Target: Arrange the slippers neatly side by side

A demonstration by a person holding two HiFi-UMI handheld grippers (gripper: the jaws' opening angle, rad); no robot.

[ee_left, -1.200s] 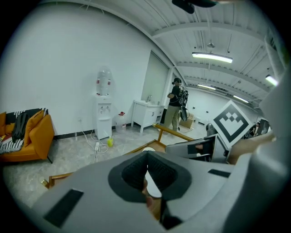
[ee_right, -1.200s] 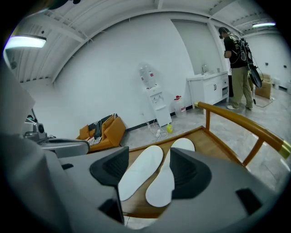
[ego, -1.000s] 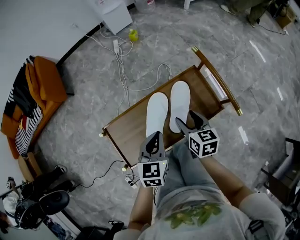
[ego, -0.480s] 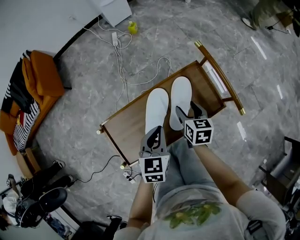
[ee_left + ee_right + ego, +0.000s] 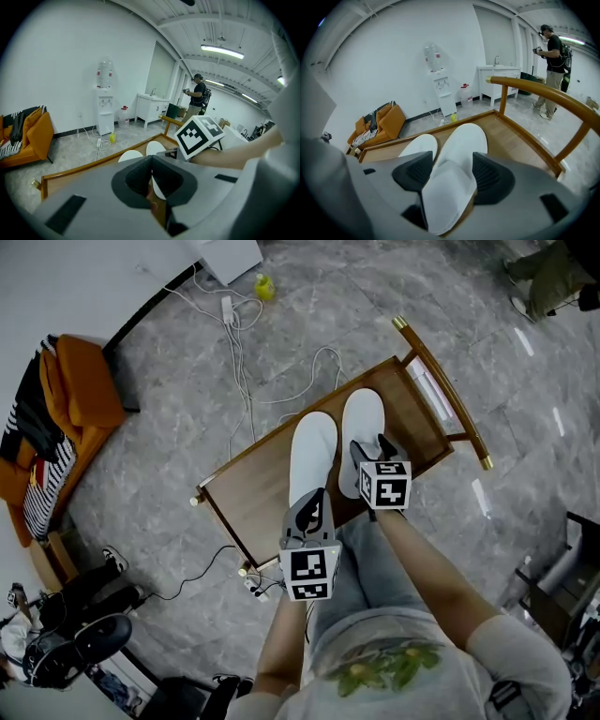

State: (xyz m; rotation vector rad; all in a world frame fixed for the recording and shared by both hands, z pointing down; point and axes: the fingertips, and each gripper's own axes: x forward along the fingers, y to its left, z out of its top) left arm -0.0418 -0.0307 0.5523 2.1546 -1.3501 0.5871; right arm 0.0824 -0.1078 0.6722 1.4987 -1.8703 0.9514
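Two white slippers lie side by side on the wooden chair seat [image 5: 246, 498], toes pointing away from me. The left slipper [image 5: 312, 451] sits slightly nearer than the right slipper [image 5: 362, 418]. My right gripper [image 5: 368, 448] is open and straddles the heel of the right slipper [image 5: 459, 145], whose white fabric fills the gap between both pads. My left gripper [image 5: 309, 509] hovers at the near end of the left slipper with its jaws together and nothing held. In the left gripper view both slippers [image 5: 140, 153] show just beyond the dark pads.
The chair's curved back rail [image 5: 441, 390] runs along the right of the seat, close to the right slipper. An orange sofa [image 5: 80, 399] with striped cloth stands at the left. Cables [image 5: 246, 362] and a yellow bottle [image 5: 265, 287] lie on the grey floor beyond. A person [image 5: 198, 96] stands far off.
My right gripper has moved forward over the right slipper's heel, so the slipper now sits between its jaws. The left gripper has barely shifted.
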